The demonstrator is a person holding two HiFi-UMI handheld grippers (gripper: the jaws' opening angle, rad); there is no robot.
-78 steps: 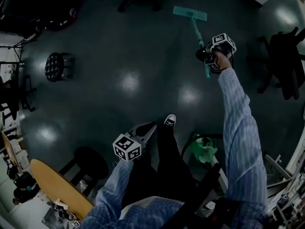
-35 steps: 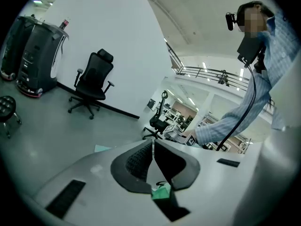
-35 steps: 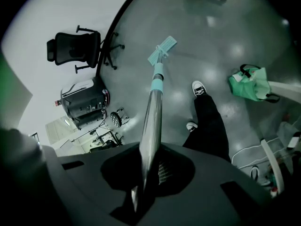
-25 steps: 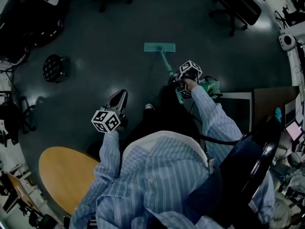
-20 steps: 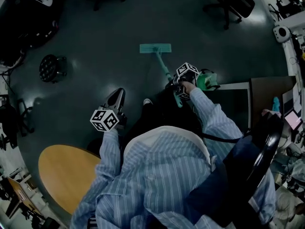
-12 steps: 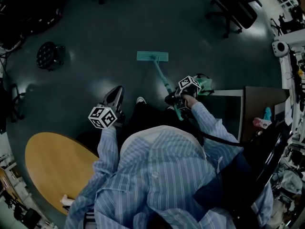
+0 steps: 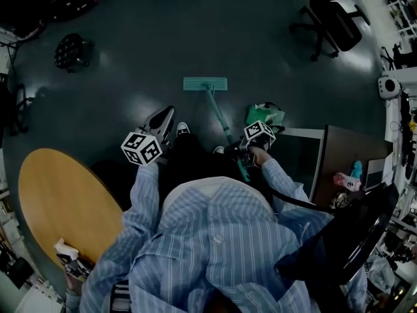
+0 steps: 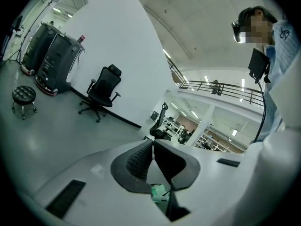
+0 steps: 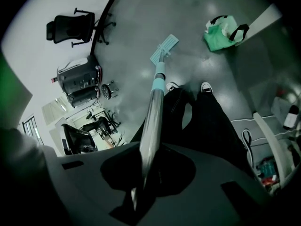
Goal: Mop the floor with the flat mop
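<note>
Head view: the flat mop [image 7: 205, 83] is lying pad-down on the dark floor [image 7: 130, 64], just ahead of the person's shoes [image 7: 182, 129]. The right gripper [image 7: 238, 150] is holding it, and the left gripper [image 7: 164, 115] is hanging free alongside.

Left gripper view: the fingers [image 8: 136, 161] are pressing together with nothing between them.

Right gripper view: the fingers [image 9: 176, 171] are pinching the mop handle [image 9: 155, 102]. A green bag [image 9: 223, 32] is sitting on the floor nearby.
</note>
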